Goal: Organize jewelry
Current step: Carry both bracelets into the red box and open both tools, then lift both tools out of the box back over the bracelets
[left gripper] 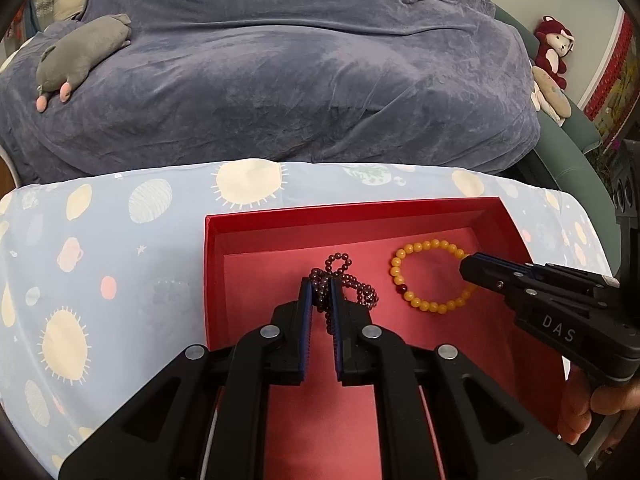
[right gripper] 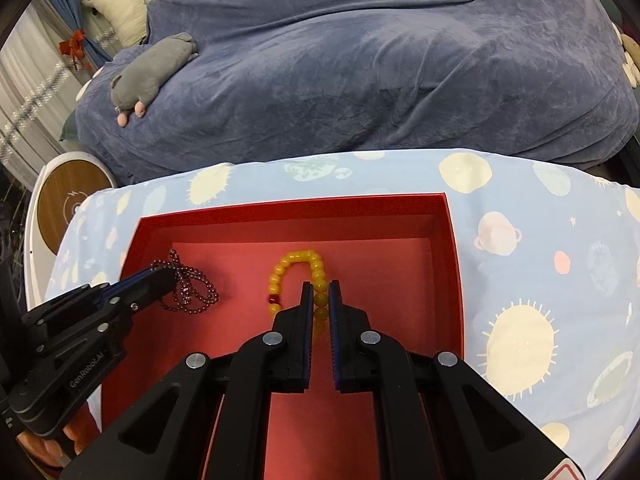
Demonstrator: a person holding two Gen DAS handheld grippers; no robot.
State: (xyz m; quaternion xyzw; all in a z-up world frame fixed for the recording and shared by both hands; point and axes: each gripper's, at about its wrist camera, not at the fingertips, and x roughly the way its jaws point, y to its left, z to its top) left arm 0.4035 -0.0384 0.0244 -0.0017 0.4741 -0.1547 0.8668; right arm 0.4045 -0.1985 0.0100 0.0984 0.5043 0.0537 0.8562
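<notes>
Both in the red box (left gripper: 344, 216). Left gripper (left gripper: 321, 292) narrow, pinching the dark beads (left gripper: 352, 280), bunched at its tips, strand trailing back between the fingers. Right gripper (right gripper: 321, 294) narrow on the yellow bracelet (right gripper: 298, 270), loop extending ahead-left of tips. Each arm has its own piece.

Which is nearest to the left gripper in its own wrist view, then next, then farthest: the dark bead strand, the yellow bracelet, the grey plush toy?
1. Dark bead strand: between the left gripper fingers, inside the red box.
2. Yellow bracelet: to the right, in the same box.
3. Grey plush toy: far left, on the blue blanket.
</notes>
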